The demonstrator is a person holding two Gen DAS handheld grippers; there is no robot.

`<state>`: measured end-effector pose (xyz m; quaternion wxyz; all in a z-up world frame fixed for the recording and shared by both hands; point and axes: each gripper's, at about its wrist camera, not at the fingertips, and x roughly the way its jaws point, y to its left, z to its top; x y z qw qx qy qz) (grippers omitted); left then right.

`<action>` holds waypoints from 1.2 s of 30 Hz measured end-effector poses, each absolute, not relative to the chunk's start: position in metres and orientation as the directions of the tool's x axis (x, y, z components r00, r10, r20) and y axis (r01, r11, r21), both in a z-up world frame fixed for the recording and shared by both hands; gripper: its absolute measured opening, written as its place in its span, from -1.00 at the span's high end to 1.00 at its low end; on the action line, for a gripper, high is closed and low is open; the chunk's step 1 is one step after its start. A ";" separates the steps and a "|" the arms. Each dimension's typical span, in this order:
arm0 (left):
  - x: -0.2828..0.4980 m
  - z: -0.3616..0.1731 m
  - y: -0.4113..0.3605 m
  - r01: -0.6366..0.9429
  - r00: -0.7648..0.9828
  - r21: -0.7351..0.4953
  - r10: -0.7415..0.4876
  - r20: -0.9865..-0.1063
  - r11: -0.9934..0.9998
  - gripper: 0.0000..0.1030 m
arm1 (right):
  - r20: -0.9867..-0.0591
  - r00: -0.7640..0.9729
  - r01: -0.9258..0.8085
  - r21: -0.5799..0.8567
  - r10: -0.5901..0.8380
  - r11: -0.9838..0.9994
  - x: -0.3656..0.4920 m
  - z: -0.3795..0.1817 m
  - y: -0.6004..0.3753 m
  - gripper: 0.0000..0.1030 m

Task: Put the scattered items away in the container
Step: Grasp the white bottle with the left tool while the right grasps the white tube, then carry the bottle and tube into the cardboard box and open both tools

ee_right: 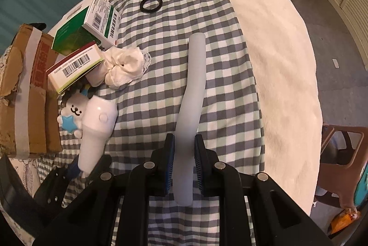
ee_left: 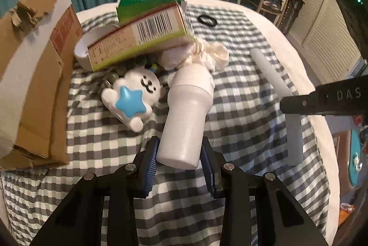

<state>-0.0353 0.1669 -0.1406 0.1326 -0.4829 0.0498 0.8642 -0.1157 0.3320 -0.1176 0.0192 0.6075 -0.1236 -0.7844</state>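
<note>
1. The cardboard box [ee_left: 34, 75] sits at the left edge of the table [ee_right: 276, 50], on the checked cloth [ee_left: 230, 131]; the clutter lies just beside it.
2. The pale tube [ee_right: 191, 108] lies lengthwise down the cloth. It looks light, bendy and rather smooth, so its near end is the sensible place to hold. The right gripper [ee_right: 184, 165] has its jaws nearly closed there, pinching the tube.
3. The white bottle [ee_left: 184, 121] looks stiff, light and slick. The left gripper [ee_left: 179, 167] has its jaws partly closed on the bottle's base.
4. Only the left view shows the torn flap of the box; only the right view shows the whole tube and the bottle's rounded head.
</note>
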 end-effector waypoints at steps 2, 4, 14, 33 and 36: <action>-0.035 -0.132 0.166 -0.278 -0.513 -0.046 0.189 -0.837 -0.959 0.31 | -0.943 -0.275 -0.122 0.228 -0.188 -0.966 -0.114 -0.113 0.333 0.67; -0.034 -0.127 0.166 -0.276 -0.522 -0.053 0.196 -0.830 -0.960 0.32 | -0.935 -0.297 -0.120 0.240 -0.196 -0.963 -0.113 -0.107 0.334 0.67; -0.033 -0.105 0.163 -0.270 -0.545 -0.077 0.218 -0.810 -0.960 0.36 | -0.897 -0.370 -0.065 0.286 -0.243 -0.956 -0.101 -0.077 0.321 0.67; -0.011 -0.050 0.134 -0.217 -0.638 -0.076 0.200 -0.744 -0.973 0.38 | -0.848 -0.450 -0.018 0.321 -0.279 -0.947 -0.075 -0.042 0.307 0.67; -0.012 -0.047 0.128 -0.209 -0.635 -0.088 0.204 -0.745 -0.974 0.38 | -0.886 -0.391 -0.027 0.281 -0.248 -0.959 -0.086 -0.066 0.301 0.63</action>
